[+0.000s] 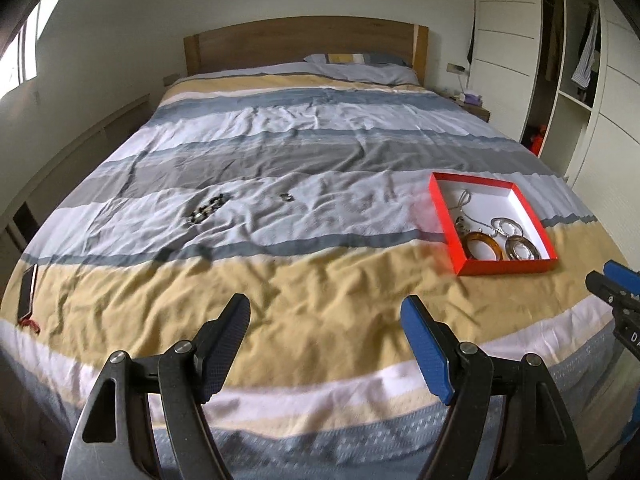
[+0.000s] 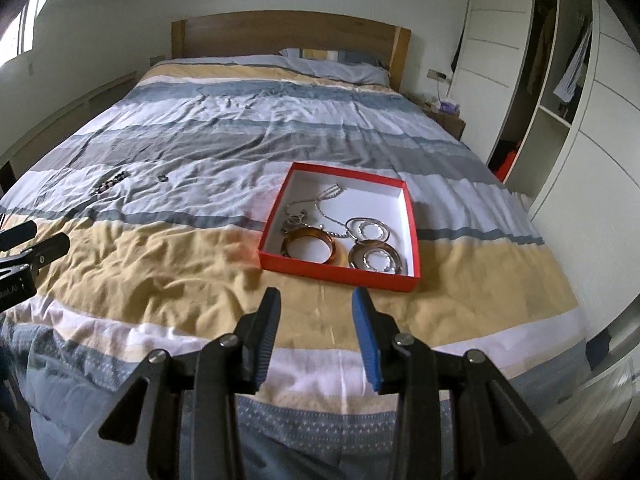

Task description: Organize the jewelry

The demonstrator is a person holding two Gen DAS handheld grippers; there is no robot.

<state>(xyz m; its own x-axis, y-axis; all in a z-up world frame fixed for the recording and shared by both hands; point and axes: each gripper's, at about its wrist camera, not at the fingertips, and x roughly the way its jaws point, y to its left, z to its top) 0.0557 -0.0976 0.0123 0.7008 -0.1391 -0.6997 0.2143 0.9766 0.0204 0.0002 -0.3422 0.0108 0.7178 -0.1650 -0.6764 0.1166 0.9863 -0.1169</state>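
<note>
Nearest the lens, left gripper (image 1: 326, 314): black and blue pads spread wide, nothing between them, over the yellow band of a striped duvet (image 1: 320, 132). Right gripper (image 2: 316, 308): jaws parted more narrowly, likewise empty, above the same yellow band. Just beyond, red box (image 2: 304, 266) with white lining, lying flat where yellow meets the grey stripe; inside, amber bangle (image 2: 314, 246) against the near wall, two silver bangles (image 2: 374, 258) beside it, silver chain (image 2: 324, 200) trailing toward the far corner. Farther left, well apart from the box, dark beaded bracelet (image 1: 208, 208) on a pale stripe, with a small dark trinket (image 1: 287, 197) near it, too small to identify. At the bed's left edge, a phone (image 1: 27, 292). Rumpled fabric throughout. Beyond, pillow (image 1: 356, 60) under a wooden headboard (image 1: 304, 42), bedside table (image 1: 474, 106) with clutter, open white wardrobe (image 1: 576, 72) with hanging clothes at right, bright window (image 1: 16, 56) at left.
</note>
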